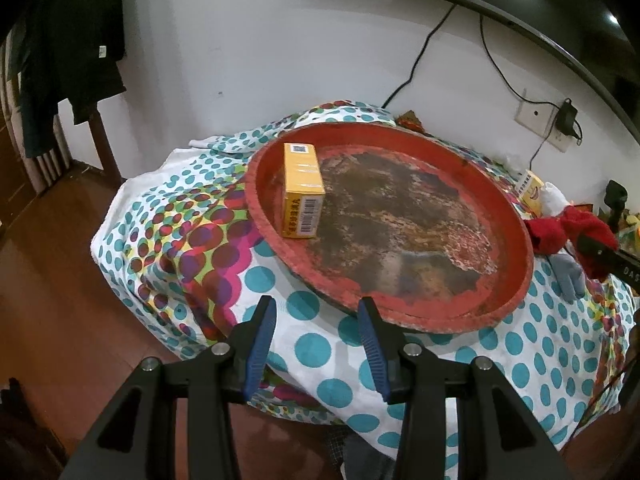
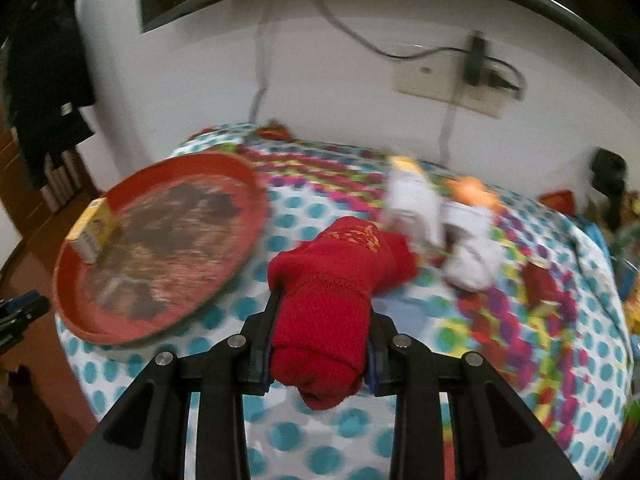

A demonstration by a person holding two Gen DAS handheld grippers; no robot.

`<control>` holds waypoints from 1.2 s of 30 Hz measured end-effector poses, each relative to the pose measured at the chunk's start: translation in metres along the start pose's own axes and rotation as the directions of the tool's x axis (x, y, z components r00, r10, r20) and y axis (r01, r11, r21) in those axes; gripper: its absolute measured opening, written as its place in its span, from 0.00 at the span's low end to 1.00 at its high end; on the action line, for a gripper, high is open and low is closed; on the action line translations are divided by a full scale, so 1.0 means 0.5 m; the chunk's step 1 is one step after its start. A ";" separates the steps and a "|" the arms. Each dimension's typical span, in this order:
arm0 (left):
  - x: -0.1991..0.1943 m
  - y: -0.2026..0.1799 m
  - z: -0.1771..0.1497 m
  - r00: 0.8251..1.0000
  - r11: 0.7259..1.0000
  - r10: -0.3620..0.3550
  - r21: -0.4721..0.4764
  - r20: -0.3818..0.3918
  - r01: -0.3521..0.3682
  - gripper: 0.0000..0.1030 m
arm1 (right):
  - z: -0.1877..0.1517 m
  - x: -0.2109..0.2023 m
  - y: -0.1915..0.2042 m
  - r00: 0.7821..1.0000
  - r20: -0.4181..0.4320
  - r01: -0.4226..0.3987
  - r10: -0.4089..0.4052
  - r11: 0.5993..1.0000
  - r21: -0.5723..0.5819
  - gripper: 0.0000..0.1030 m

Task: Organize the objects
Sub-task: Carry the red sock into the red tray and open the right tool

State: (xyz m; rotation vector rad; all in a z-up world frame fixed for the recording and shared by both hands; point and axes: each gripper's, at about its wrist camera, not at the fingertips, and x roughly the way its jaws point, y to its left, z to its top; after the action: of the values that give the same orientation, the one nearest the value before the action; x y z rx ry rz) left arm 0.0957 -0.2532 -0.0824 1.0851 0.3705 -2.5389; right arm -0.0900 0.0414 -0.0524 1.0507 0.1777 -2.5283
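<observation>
Red knit fills the right wrist view: a rolled red sock [image 2: 332,276] sits clamped between the pads of the right gripper [image 2: 320,344], its bundle bulging out above and below the jaws and clear of the dotted tablecloth [image 2: 400,420]. At ten o'clock from the sock lies the worn red tray [image 2: 248,216], with a yellow box [image 2: 94,230] resting near its nine o'clock rim. At two o'clock, blurred white socks [image 2: 448,232] lie on the cloth beside something orange that is too smeared to name.

From the left wrist view, the left gripper [image 1: 316,334] hangs with its blue pads [image 1: 260,344] narrowly parted and nothing between them, just short of the tray's six o'clock rim [image 1: 400,312]. The box stands at ten o'clock inside the tray; the red sock shows at three o'clock, off the tray's edge.

Judging by the task, the sock probably belongs in the tray. A good carry would keep the squeeze firm, since soft knit can slip, and release over the bare middle, clear of the box.
</observation>
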 end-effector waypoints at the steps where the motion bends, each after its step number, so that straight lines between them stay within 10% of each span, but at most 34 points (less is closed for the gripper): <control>1: 0.000 0.003 0.001 1.000 1.000 0.002 -0.006 0.000 -0.002 0.42 | 0.004 0.002 0.016 1.000 -0.002 -0.015 0.015 1.000 -0.015 0.29; 15: 0.003 0.025 0.005 1.000 0.999 0.017 -0.042 -0.002 -0.017 0.42 | 0.134 0.146 0.163 0.989 -0.098 -0.121 0.107 0.982 -0.144 0.29; 31: 0.007 0.020 0.004 1.000 0.999 0.015 -0.028 -0.003 -0.015 0.42 | 0.190 0.303 0.162 0.982 -0.187 -0.026 -0.003 0.988 -0.153 0.34; 36: 0.012 0.013 0.001 1.000 1.000 0.010 -0.016 -0.016 -0.010 0.42 | 0.180 0.284 0.152 0.987 -0.161 -0.021 0.001 0.992 -0.127 0.57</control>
State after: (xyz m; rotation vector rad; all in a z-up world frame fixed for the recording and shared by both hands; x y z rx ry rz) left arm 0.0942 -0.2606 -0.0873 1.0990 0.3877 -2.5161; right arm -0.2090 -0.0956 -0.0856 1.1989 0.3739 -2.3861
